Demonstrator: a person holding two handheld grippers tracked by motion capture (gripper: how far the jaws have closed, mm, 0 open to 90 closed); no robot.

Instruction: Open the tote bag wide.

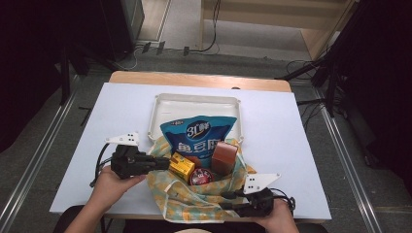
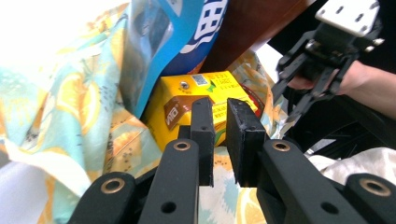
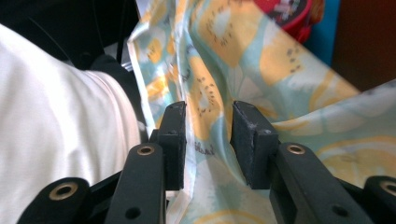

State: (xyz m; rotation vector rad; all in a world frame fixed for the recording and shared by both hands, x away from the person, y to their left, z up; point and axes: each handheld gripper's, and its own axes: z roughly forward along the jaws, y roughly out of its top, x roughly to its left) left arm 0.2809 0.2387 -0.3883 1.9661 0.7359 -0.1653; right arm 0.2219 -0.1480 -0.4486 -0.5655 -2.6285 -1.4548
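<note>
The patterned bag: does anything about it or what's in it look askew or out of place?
The patterned bag lies slumped open and crumpled, its near edge hanging over the table's front. The blue snack packet juts out onto the white tray, and the brown box leans tilted. Nothing looks spilled or damaged.

The bench point(image 1: 121, 104) is viewed from a fixed camera set high at the person's side, facing forward and down. The patterned cloth bag point(image 1: 204, 196) is seen at close range from the camera carried on each hand-held gripper, along its own jaws. The bag is shared by all three views; the yellow carton point(image 2: 201, 100) is shared by the high and left gripper views.
</note>
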